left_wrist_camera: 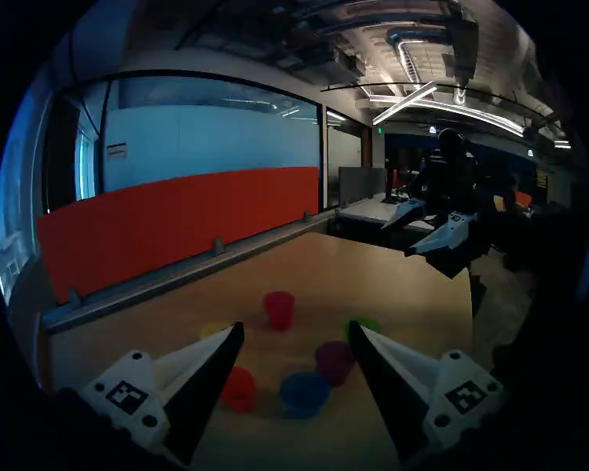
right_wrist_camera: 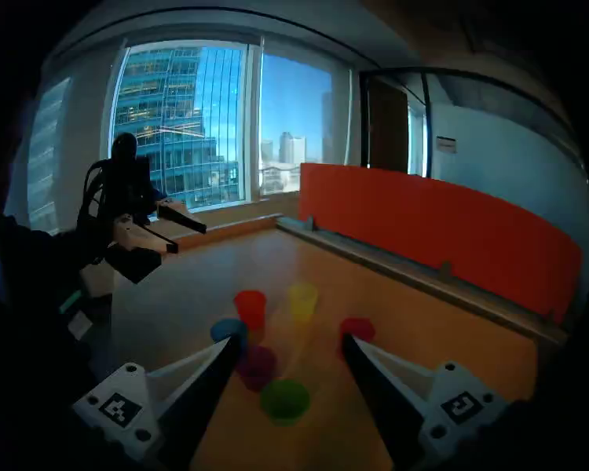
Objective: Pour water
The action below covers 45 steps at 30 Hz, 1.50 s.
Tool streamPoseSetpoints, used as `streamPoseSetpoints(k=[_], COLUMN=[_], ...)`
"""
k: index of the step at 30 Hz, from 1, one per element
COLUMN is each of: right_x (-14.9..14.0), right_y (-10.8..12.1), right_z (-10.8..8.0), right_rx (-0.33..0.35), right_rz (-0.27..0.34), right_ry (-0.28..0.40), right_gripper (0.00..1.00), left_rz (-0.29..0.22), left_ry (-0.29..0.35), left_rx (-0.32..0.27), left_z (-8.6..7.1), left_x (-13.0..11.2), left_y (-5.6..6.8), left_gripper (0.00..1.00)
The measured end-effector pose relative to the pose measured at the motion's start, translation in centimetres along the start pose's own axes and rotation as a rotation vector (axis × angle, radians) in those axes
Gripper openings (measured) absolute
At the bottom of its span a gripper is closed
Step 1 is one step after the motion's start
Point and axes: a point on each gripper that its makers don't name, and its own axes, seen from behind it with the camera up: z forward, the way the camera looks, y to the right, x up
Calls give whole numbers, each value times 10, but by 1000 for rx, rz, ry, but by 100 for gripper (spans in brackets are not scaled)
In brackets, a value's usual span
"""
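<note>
Six small coloured cups (right_wrist_camera: 257,366), upright, open-topped, clustered close on wooden table (right_wrist_camera: 420,337)

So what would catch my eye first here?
Likely the six bright coloured cups clustered on the wooden table, just ahead of the right gripper, whose jaws stand open. Then the long orange partition along the table's edge, and the big window showing blue glass towers.

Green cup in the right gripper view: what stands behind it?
Just behind the green cup is the purple cup, farther back the orange-red cup and yellow cup. The blue cup is partly covered by a finger of the right gripper.
</note>
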Motion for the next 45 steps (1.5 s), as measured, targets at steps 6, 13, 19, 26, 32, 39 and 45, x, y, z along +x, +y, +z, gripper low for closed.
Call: streamPoseSetpoints(k=[6,13,19,26,32,39,45], right_x=[-16,-35,-54,-76,-98,-122,-139], right_y=[1,-1,-2,-4,-4,-4,-6], right_z=[4,10,17,25,31,38,45], right_rx=[2,20,27,33,33,30,32], right_rz=[-5,-4,-17,-19,-19,-27,-28], right_ry=[-40,-80,-121,-162,-200,-237,-261], right_gripper=[100,100,100,100,100,100,100], left_rz=[24,18,15,5,-12,-7,-9], left_ry=[-41,-88,-115,-149,-184,-220,-258], left_rx=[-12,-22,-37,-46,-55,-54,-62], left_z=[4,13,19,24,27,32,38], left_x=[-18,-39,-55,-77,-98,-124,-145], left_y=[5,8,13,15,17,20,23], left_gripper=[99,99,99,99,99,99,99])
